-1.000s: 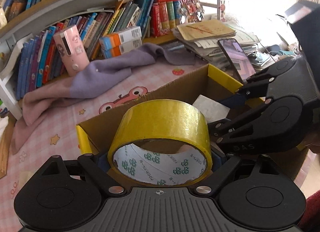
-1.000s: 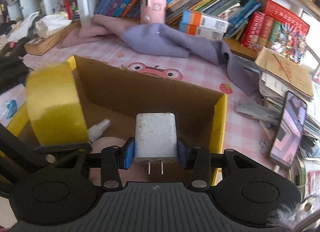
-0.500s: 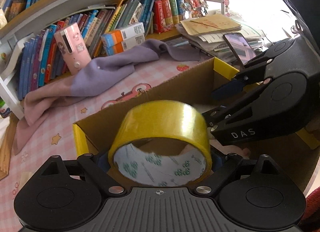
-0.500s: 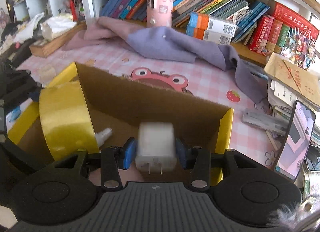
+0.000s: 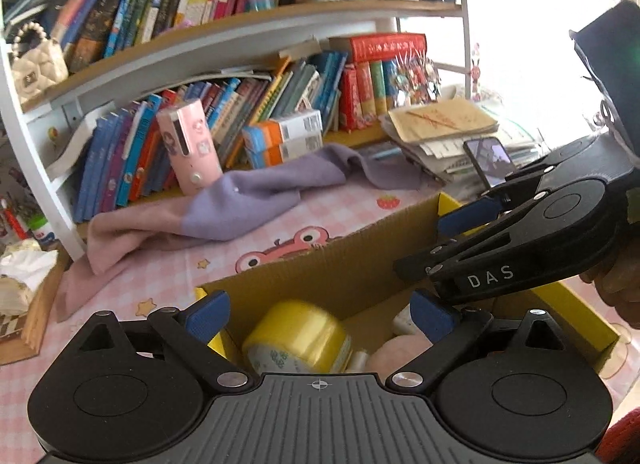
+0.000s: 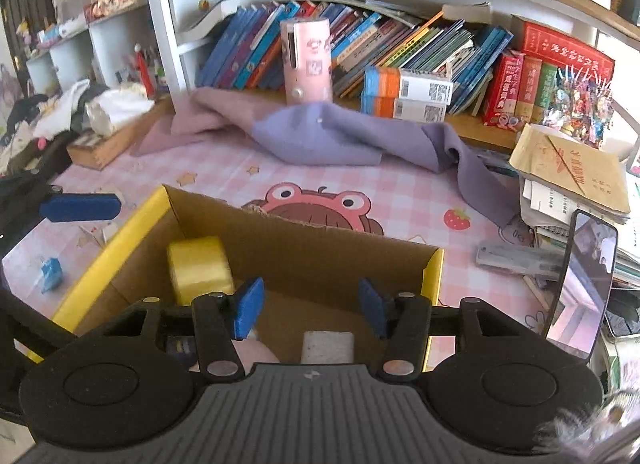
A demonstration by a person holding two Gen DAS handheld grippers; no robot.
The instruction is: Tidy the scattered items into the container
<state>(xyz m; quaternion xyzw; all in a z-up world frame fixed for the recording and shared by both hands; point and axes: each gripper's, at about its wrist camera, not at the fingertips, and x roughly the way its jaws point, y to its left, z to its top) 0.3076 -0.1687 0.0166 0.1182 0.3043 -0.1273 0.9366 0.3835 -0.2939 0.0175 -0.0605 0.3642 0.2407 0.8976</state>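
We are looking past a purple cloth [image 6: 340, 136] sprawling across the pink checked tablecloth [image 6: 400, 200], with a pink device [image 6: 306, 60] leaning against shelved books [image 6: 400, 52] at the far side and a phone [image 6: 580, 284] propped at the right. Nothing is blocking the cardboard box [image 6: 320, 252], which is sitting near us. Inside it, the yellow tape roll [image 5: 298, 338] is lying on its side, glossy, its printed white core facing us and its axis running near to far. A white charger [image 6: 328, 346] is resting beside it. Our left gripper [image 5: 320, 314] and right gripper [image 6: 310, 306] are both hanging released above the box, blue pads spread wide and holding nothing.
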